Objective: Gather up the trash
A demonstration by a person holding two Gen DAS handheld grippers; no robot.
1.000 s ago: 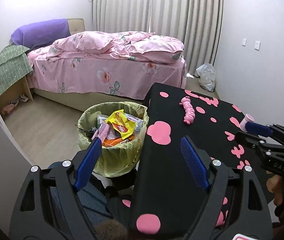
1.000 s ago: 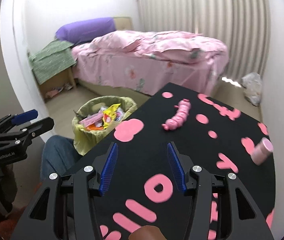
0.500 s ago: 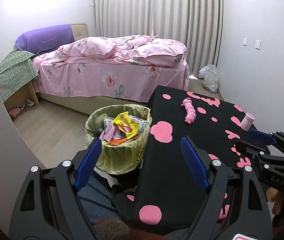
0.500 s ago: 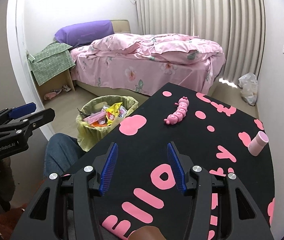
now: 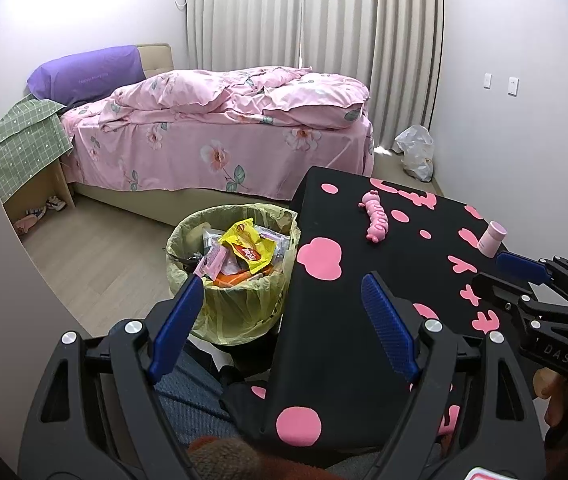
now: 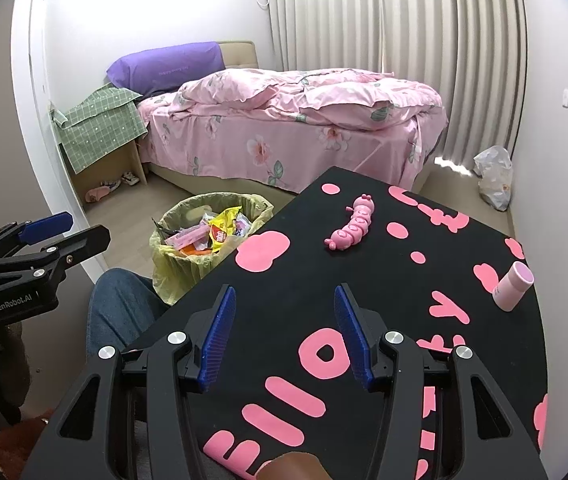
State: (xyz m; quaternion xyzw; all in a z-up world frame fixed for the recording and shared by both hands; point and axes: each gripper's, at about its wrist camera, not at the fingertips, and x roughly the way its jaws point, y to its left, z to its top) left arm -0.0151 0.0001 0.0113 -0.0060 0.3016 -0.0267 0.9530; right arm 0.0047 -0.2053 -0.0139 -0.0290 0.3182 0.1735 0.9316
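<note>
Black cloth with pink shapes covers the table (image 6: 387, 280); both the left gripper (image 5: 280, 320) and right gripper (image 6: 284, 332) hover empty, jaws apart. Wrappers fill the yellow-lined trash bin (image 5: 240, 300) beside the pink floral bed (image 5: 220, 140).

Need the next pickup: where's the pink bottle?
In the right wrist view, the pink bottle stands at the table's right edge, right of the pink caterpillar toy.

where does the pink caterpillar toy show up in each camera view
Left wrist: pink segmented caterpillar toy lies right of centre, on the black tablecloth's far part.
Right wrist: the toy lies just right of centre, above the jaws.
Shared landmark: the bag-lined trash bin, left of the toy in both.
</note>
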